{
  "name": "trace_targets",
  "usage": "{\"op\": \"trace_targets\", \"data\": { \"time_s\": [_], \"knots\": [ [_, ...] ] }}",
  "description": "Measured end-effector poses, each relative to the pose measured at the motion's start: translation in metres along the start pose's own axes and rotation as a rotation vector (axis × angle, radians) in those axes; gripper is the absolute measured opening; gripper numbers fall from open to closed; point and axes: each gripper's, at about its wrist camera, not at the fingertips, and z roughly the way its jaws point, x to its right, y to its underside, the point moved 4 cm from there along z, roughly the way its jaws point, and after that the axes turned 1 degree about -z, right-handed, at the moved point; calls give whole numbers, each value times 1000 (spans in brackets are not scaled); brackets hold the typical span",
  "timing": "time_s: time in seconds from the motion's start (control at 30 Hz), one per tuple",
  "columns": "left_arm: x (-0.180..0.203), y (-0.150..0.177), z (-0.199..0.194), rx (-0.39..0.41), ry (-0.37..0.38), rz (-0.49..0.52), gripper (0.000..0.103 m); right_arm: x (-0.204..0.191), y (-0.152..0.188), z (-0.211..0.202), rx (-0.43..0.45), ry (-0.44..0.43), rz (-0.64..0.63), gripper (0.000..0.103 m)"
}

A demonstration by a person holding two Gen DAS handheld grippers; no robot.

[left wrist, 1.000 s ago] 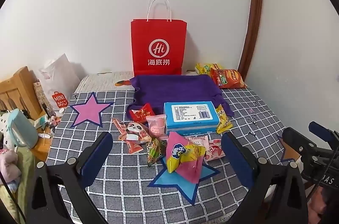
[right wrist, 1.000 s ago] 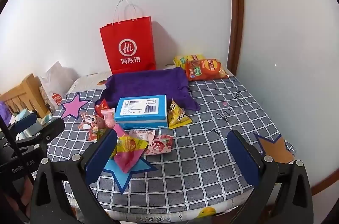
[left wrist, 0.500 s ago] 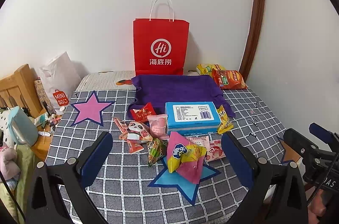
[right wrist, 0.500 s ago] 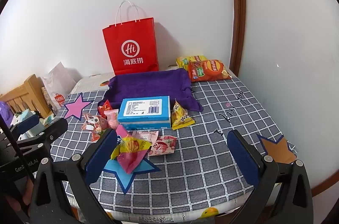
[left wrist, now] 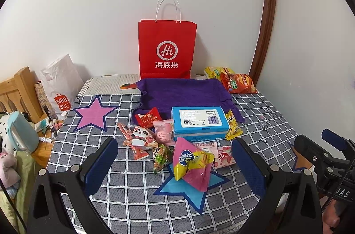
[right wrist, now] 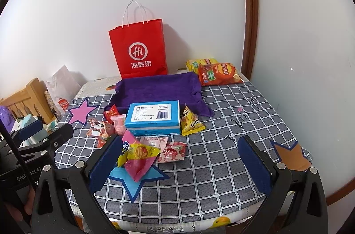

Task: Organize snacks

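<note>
Several snack packets lie in a loose heap mid-table: a pink and yellow bag (left wrist: pixel 193 164) (right wrist: pixel 138 155) on a blue star, a panda packet (left wrist: pixel 141 136), a yellow triangular packet (left wrist: pixel 233 125) (right wrist: pixel 190 122), and a blue box (left wrist: pixel 199 121) (right wrist: pixel 153 116). Behind them lies a purple cloth (left wrist: pixel 182 93) (right wrist: pixel 157 90). A red paper bag (left wrist: pixel 167 49) (right wrist: pixel 138 49) stands against the wall. My left gripper (left wrist: pixel 175 165) is open and empty, near the table's front edge. My right gripper (right wrist: pixel 180 160) is open and empty, to its right.
Two chip bags (left wrist: pixel 238 82) (right wrist: pixel 216 73) lie at the back right corner. A pink star (left wrist: pixel 94 113) and an orange star (right wrist: pixel 289 153) mark the checked tablecloth. A wooden stand with clutter and a white MINISO bag (left wrist: pixel 60 87) sits left of the table.
Both grippers have drawn back and tilted slightly, so the table looks a little farther and lower. Nothing on the table has moved. Both grippers stay open.
</note>
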Motion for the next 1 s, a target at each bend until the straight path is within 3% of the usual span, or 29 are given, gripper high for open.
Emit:
{"op": "trace_targets", "data": {
  "time_s": [1.0],
  "knots": [
    [-2,0,-1,-2,4,-6,102,1,1,-5,17,-9,-1,102]
  ]
}}
